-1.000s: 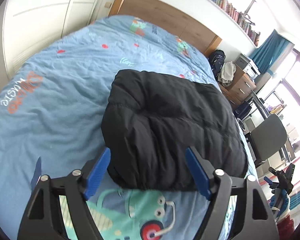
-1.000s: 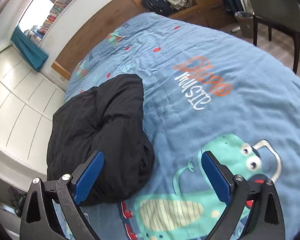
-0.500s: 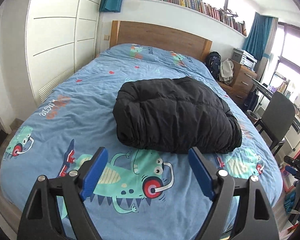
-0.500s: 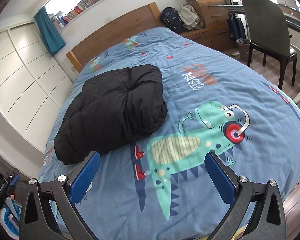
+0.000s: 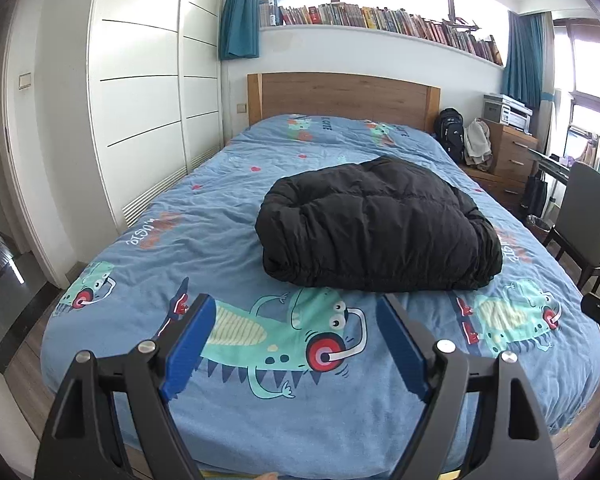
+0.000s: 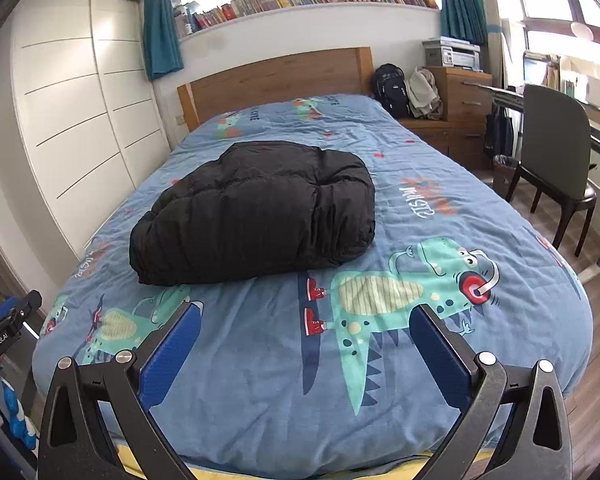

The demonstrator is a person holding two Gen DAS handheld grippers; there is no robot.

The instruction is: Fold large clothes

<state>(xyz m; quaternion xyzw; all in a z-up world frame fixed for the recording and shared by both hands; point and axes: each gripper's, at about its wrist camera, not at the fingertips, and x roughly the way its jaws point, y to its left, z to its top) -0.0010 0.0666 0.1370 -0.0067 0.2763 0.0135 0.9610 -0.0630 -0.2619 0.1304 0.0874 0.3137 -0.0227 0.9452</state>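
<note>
A black quilted jacket, folded into a puffy bundle, is seen at frame centre on the blue bedspread. The left gripper and right gripper are held spread and empty at the lower edge.

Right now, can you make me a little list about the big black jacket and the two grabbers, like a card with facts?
garment: black puffer jacket, folded into a thick bundle
where: lying in the middle of the bed, on the blue dinosaur cover
left gripper: open, holding nothing, apart from the jacket, over the foot of the bed
right gripper: open, holding nothing, apart from the jacket
fold: looks finished
nearby: wooden headboard behind, chair to the right of the bed
</note>
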